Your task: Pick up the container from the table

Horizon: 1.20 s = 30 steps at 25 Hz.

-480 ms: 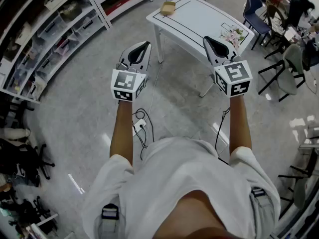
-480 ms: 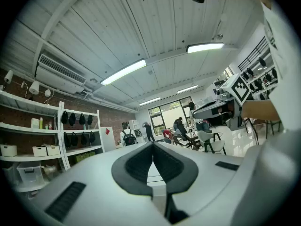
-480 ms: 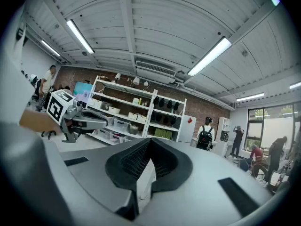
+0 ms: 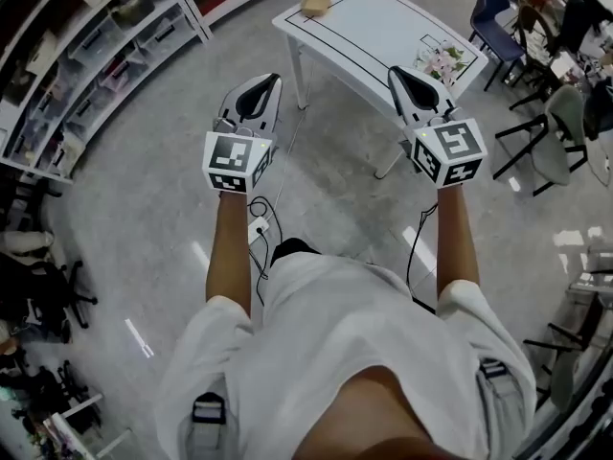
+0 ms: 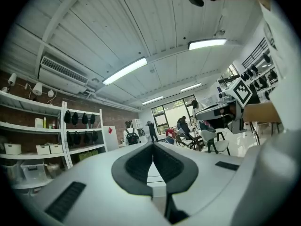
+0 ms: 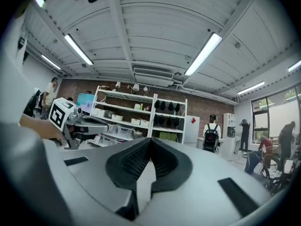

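Tan, shallow and boxy, the small container (image 4: 316, 2) sits at the far corner of the smooth white rectangular table (image 4: 383, 29), well apart from both grippers. The grey left gripper (image 4: 272, 80) and right gripper (image 4: 395, 73), with ribbed black pads (image 6: 130, 163), are each pressed together, pinching nothing.

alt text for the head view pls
Seen from above, a person holds the left hand-held gripper and right hand-held gripper, both shut and empty, over a grey floor. Ahead stands a white table with a small tan container at its far corner.
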Motion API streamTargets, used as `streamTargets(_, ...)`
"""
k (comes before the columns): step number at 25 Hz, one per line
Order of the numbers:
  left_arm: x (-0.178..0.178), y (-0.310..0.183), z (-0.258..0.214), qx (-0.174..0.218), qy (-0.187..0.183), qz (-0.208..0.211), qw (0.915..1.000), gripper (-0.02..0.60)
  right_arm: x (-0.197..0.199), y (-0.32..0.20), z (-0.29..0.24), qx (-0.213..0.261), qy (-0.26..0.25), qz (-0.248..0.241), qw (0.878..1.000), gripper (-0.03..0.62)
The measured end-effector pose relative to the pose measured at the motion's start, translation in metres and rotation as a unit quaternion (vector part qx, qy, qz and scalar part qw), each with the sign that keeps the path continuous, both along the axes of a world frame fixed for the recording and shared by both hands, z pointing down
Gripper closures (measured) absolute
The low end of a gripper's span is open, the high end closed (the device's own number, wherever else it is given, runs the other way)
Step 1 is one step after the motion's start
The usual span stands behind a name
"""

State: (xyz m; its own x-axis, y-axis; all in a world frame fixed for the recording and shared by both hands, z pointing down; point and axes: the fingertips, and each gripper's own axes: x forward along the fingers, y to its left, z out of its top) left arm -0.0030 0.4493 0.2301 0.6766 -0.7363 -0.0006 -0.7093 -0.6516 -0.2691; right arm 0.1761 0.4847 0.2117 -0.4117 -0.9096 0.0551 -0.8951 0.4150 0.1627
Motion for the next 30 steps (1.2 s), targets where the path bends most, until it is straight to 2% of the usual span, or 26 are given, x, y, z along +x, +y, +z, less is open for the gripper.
streamTargets(6, 0.013, -0.013, 0.009, -0.003, -0.013, -0.005, 0.9999, 0.565, 0.007, -0.020, 0.010, -0.015, 0.007, -0.013, 1.000, 0.582)
streamTargets(13, 0.005, -0.074, 0.031, -0.003, -0.018, -0.004, 0.9998, 0.565, 0.003, -0.079, 0.033, -0.024, 0.007, -0.010, 1.000, 0.582)
streamTargets(17, -0.004, -0.139, 0.038, 0.000, -0.020, 0.008, 0.9998, 0.563, -0.006, -0.141, 0.035, -0.020, 0.018, 0.004, 1.000, 0.580)
streamTargets(22, -0.021, -0.232, 0.028, -0.003, -0.017, 0.023, 0.9996, 0.563, -0.017, -0.230, 0.025, -0.026, -0.001, 0.030, 0.999, 0.580)
streamTargets(30, -0.029, -0.370, 0.025, -0.011, -0.014, 0.054, 0.9984, 0.564, -0.036, -0.359, 0.025, -0.046, 0.026, 0.052, 0.997, 0.580)
